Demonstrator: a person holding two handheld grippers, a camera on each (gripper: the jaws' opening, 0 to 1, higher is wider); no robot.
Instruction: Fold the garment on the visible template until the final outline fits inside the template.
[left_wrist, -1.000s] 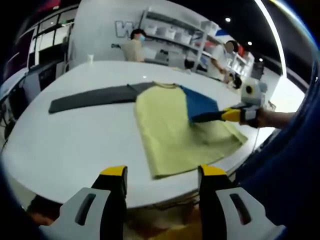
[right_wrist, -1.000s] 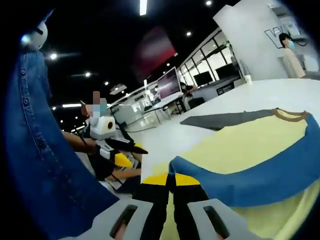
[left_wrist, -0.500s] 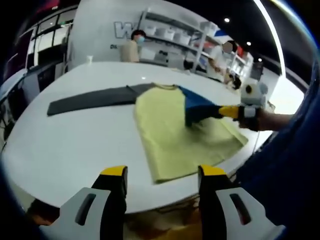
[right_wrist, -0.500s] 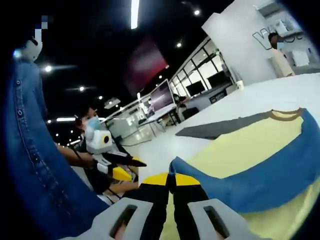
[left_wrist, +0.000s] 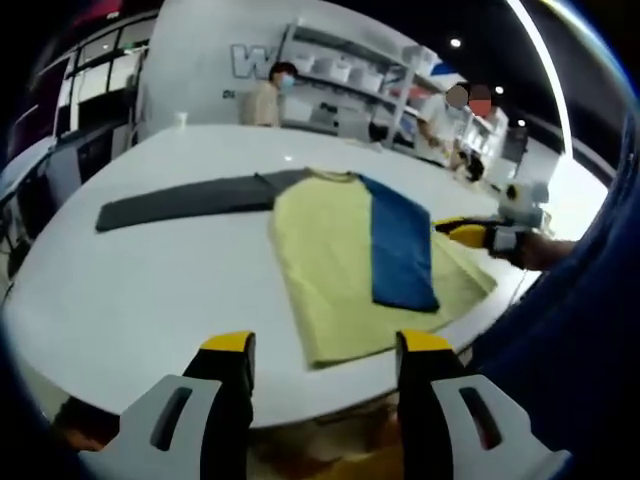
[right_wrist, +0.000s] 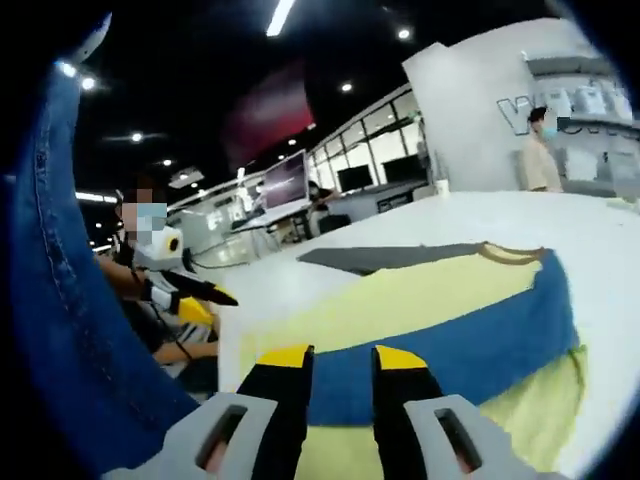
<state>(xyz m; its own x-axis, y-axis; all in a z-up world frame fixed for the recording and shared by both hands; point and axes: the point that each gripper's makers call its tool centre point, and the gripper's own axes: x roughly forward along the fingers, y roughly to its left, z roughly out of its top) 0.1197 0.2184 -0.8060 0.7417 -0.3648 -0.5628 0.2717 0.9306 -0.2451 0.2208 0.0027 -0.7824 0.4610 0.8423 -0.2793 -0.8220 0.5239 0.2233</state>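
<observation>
yellow raglan shirt (left_wrist: 345, 270), blue sleeve (left_wrist: 402, 250) folded over | soft, limp cloth; pinch grey sleeve (left_wrist: 185, 196) at cuff | left gripper (left_wrist: 320, 345) released | right gripper (right_wrist: 335, 356) released, empty

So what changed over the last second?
The right tool let go of the blue sleeve, now lying flat across the yellow shirt, and drew back off it, open. The left tool stayed open short of the table; the grey sleeve stayed outstretched.
</observation>
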